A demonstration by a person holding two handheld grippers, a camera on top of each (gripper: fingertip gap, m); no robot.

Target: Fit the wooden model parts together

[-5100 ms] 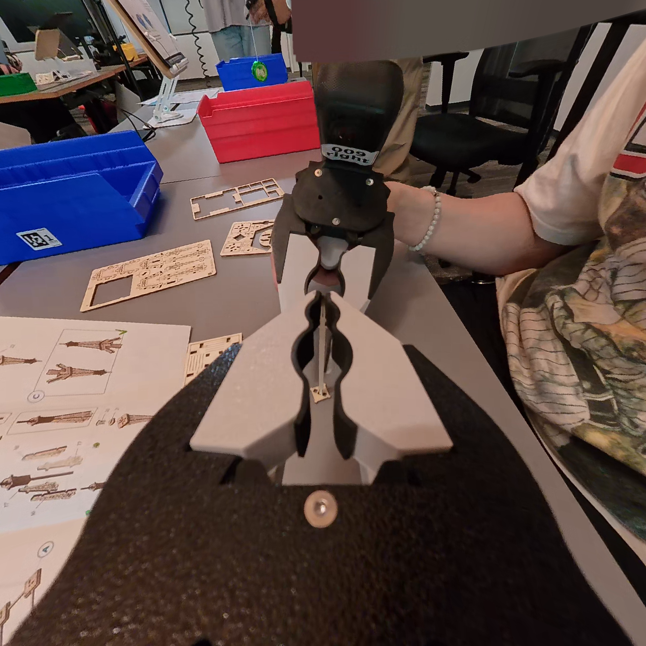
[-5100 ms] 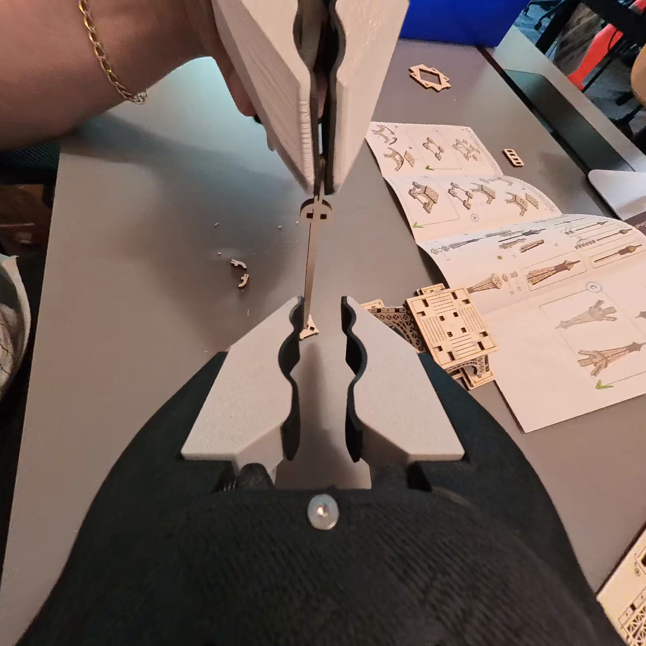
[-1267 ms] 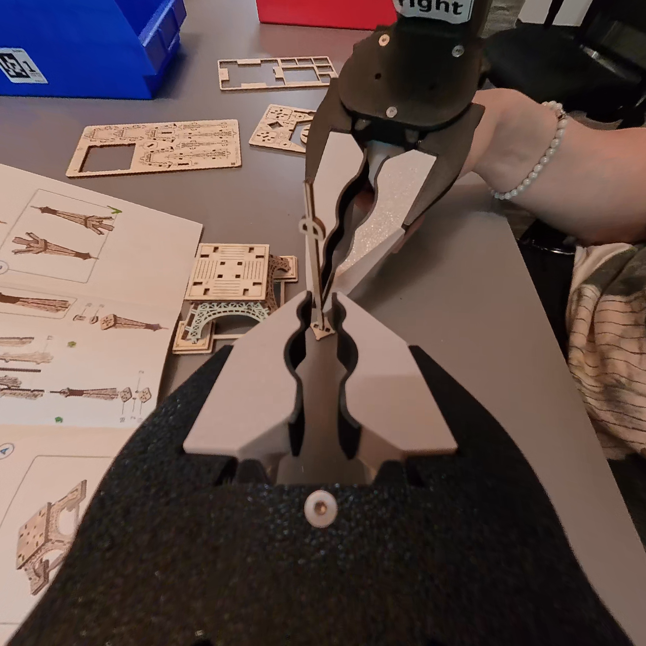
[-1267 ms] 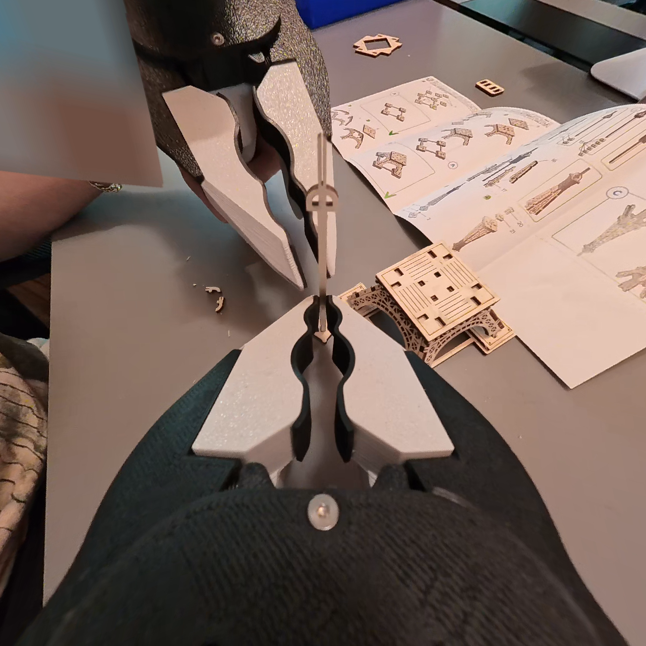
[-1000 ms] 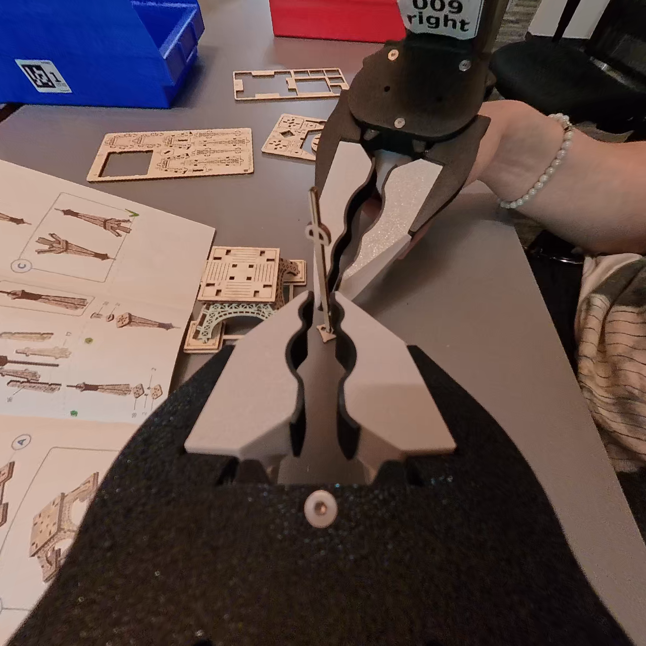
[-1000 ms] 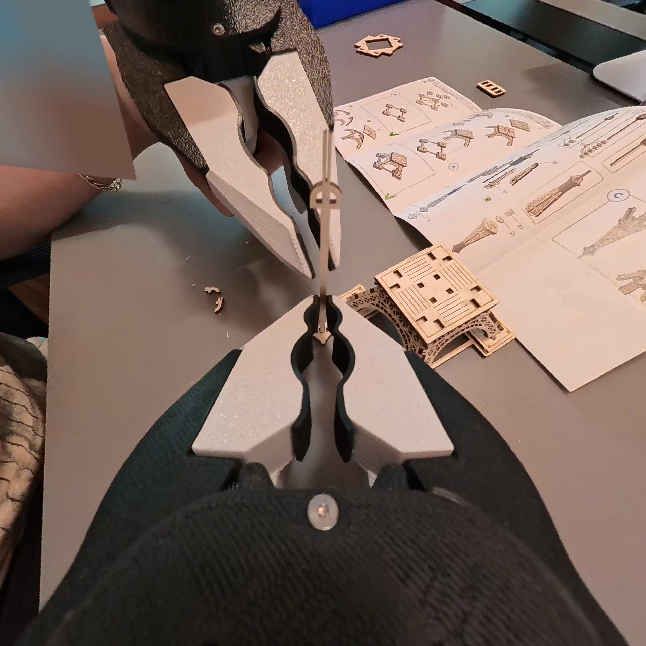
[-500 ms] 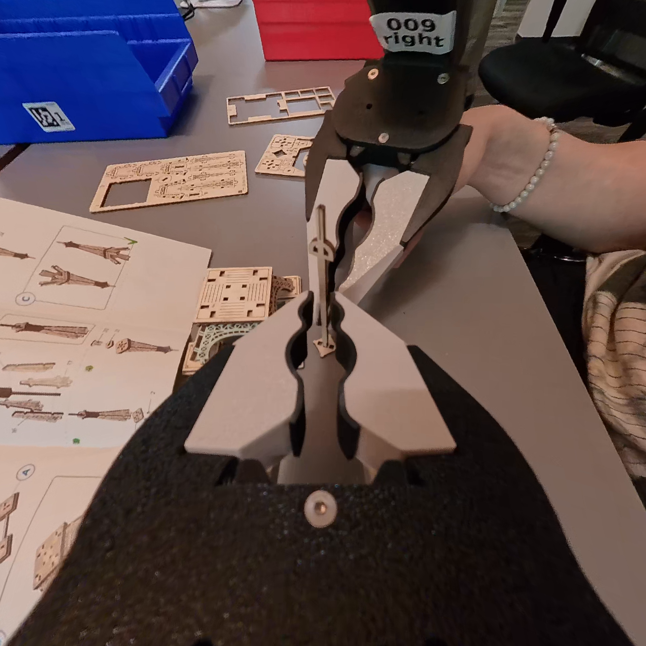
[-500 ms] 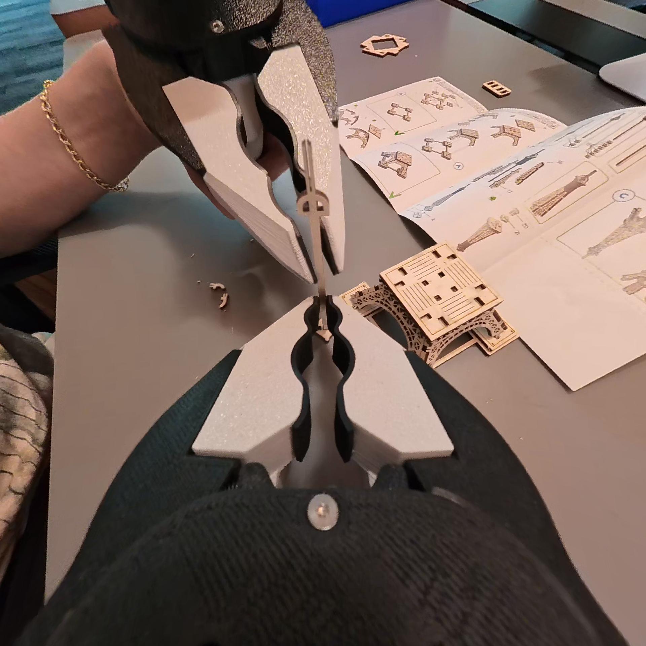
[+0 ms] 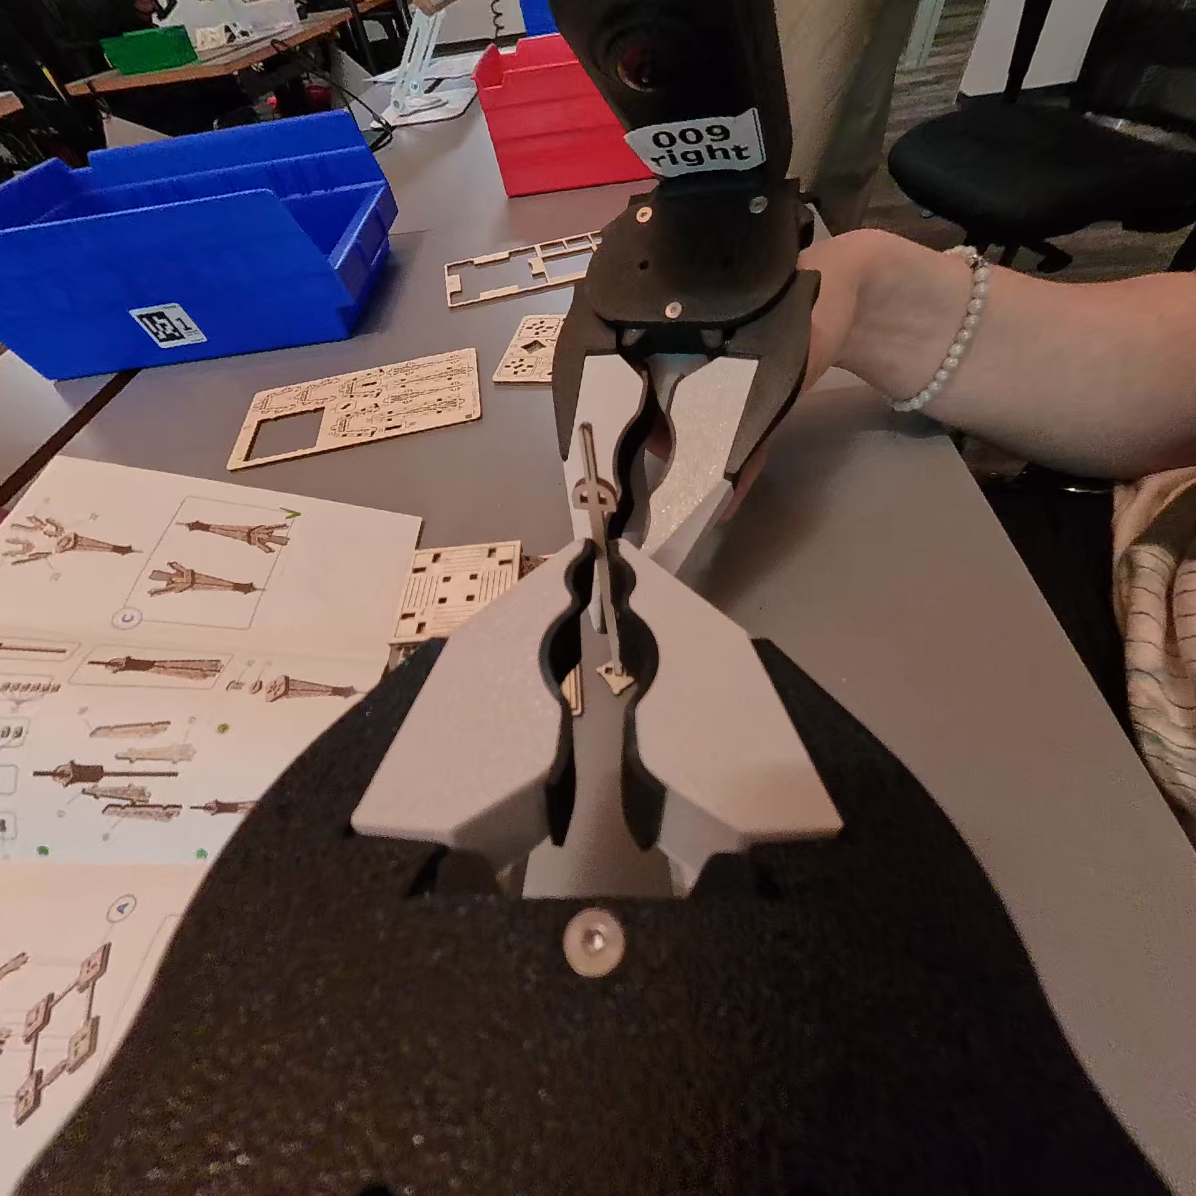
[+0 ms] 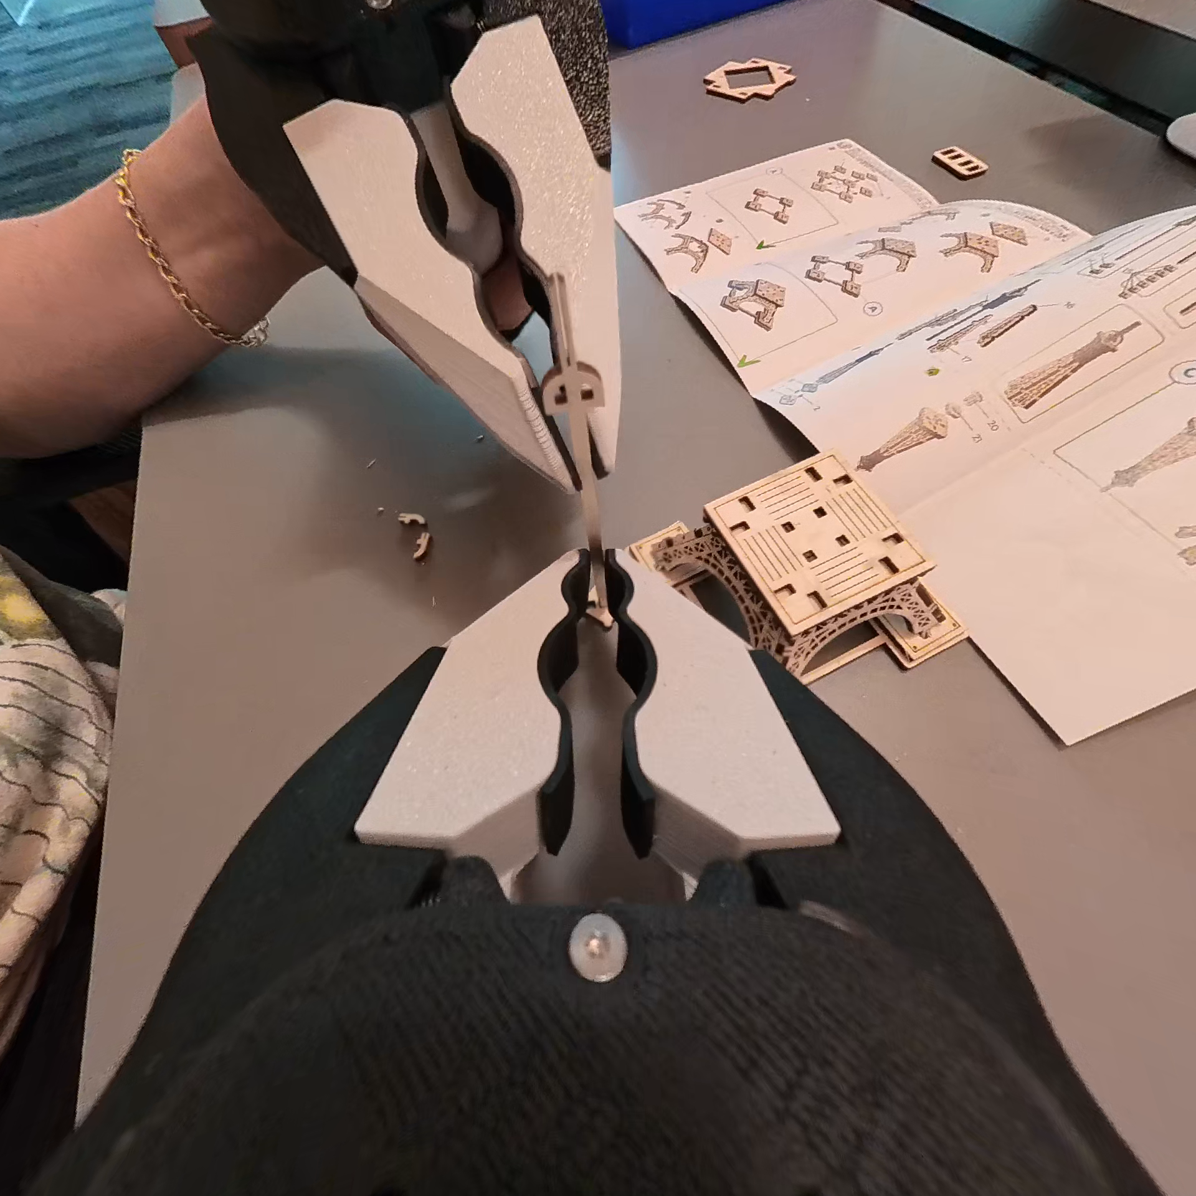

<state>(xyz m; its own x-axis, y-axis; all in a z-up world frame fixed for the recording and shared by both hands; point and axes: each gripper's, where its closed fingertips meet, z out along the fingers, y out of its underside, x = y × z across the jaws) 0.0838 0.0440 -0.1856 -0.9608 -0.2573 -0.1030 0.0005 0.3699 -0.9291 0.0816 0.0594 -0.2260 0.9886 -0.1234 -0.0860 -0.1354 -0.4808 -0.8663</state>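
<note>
A thin wooden spire (image 9: 595, 501) with a small crosspiece stands upright between my two grippers, which meet tip to tip above the grey table (image 9: 874, 615). My left gripper (image 9: 602, 553) is closed on its rod just below the crosspiece; it also shows in the right wrist view (image 10: 586, 479). My right gripper (image 10: 598, 558) pinches the rod lower down, with the spire's (image 10: 573, 391) foot just inside its tips. The right gripper's fingers (image 9: 699, 453) show beyond the spire in the left wrist view. The wooden tower base (image 10: 809, 550) lies on the table beside the grippers.
An open instruction sheet (image 9: 194, 615) lies beside the tower base (image 9: 459, 582). Punched part sheets (image 9: 362, 401) lie farther back, before a blue bin (image 9: 194, 246) and a red bin (image 9: 556, 123). Small wood scraps (image 10: 414, 534) lie near the table's edge. The person's arms flank the grippers. Less than 4 cm separates the two grippers' tips.
Five seconds ago the left gripper alone held the spire and the right was open. The right then gripped it and the left opened. Now the left has closed on the rod again.
</note>
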